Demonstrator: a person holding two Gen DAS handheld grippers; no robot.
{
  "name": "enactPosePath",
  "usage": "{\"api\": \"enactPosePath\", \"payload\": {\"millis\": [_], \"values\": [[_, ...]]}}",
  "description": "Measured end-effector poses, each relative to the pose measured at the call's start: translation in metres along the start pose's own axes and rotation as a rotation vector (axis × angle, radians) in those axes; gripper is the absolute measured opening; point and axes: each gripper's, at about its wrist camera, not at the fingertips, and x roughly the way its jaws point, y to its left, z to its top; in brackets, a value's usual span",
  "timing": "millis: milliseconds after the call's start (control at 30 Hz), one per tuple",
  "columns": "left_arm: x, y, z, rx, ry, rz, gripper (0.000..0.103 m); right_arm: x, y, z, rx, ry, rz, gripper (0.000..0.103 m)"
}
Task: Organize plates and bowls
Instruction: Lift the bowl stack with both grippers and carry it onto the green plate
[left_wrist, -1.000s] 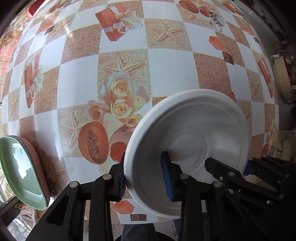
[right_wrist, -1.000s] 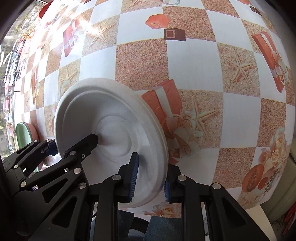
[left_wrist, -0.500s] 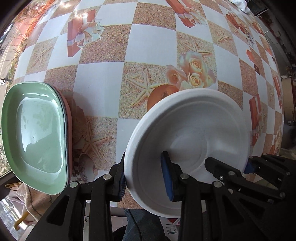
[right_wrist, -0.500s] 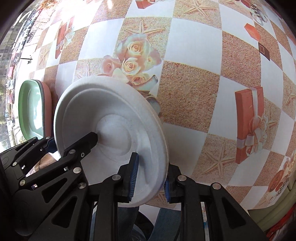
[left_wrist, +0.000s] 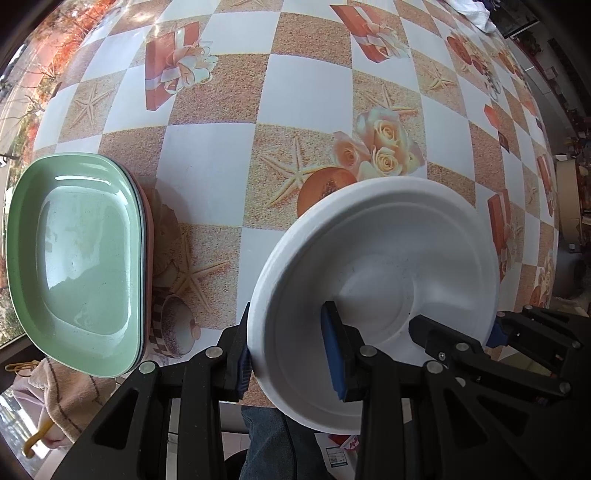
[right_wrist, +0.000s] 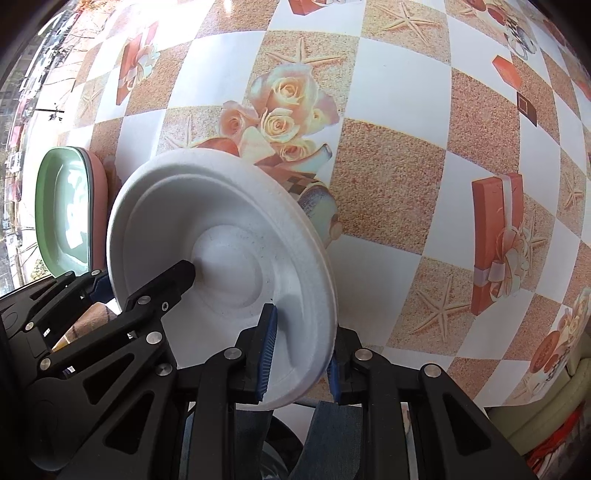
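I hold one white plate (left_wrist: 388, 266) between my two claws, clear of the counter (left_wrist: 214, 155) and tipped so its hollow face looks back at me. My left claw (left_wrist: 291, 354) pinches the plate's left rim, one blue pad under the edge and one inside the dish. My right claw (right_wrist: 299, 358) pinches the opposite rim the same way, a pad on each face of the lip. I judge that two grips on opposite edges keep so light and wide a plate from swinging or flexing, and let me set it down level rather than dropping one side first.

The place I take to be the goal is the stack of dishes (left_wrist: 74, 258) at the counter's left edge: a green oblong dish on top, with a dark rim and a pink one showing beneath it. The white plate hangs near that stack but apart from it, with a strip of patterned cloth between them. If I am to add the plate there, I must carry it left and flatten it first. Its round shape will not match the oblong dishes, so it may sit loosely.

Little stands in the way. The counter around the stack carries only its printed cloth of roses, starfish and gift boxes. Below the counter's near edge I see a folded towel (left_wrist: 62, 395) and my own denim-clad legs (left_wrist: 273, 439). The stack lies close to the counter's edge, so a careless nudge could push it off.
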Motion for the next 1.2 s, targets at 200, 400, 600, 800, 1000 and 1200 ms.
{"api": "enactPosePath", "payload": {"millis": [200,400,600,800,1000,1200], "values": [[-0.021,0.005,-0.003,-0.001,-0.043,0.000,0.037,-0.012,0.005,0.003,-0.013,-0.020,-0.006,0.026],[-0.046,0.022,-0.004,-0.038,-0.100,-0.002,0.037,-0.035,0.016,0.008,-0.035,-0.062,-0.011,0.026],[-0.072,0.048,-0.009,-0.097,-0.161,0.008,0.036,-0.053,0.038,0.017,-0.081,-0.100,-0.013,0.026],[-0.084,0.086,-0.016,-0.180,-0.198,0.029,0.035,-0.061,0.072,0.027,-0.155,-0.124,-0.010,0.026],[-0.085,0.134,-0.027,-0.277,-0.202,0.049,0.035,-0.052,0.114,0.038,-0.236,-0.119,0.001,0.026],[-0.075,0.171,-0.033,-0.332,-0.175,0.061,0.035,-0.029,0.151,0.047,-0.300,-0.100,0.011,0.026]]}}
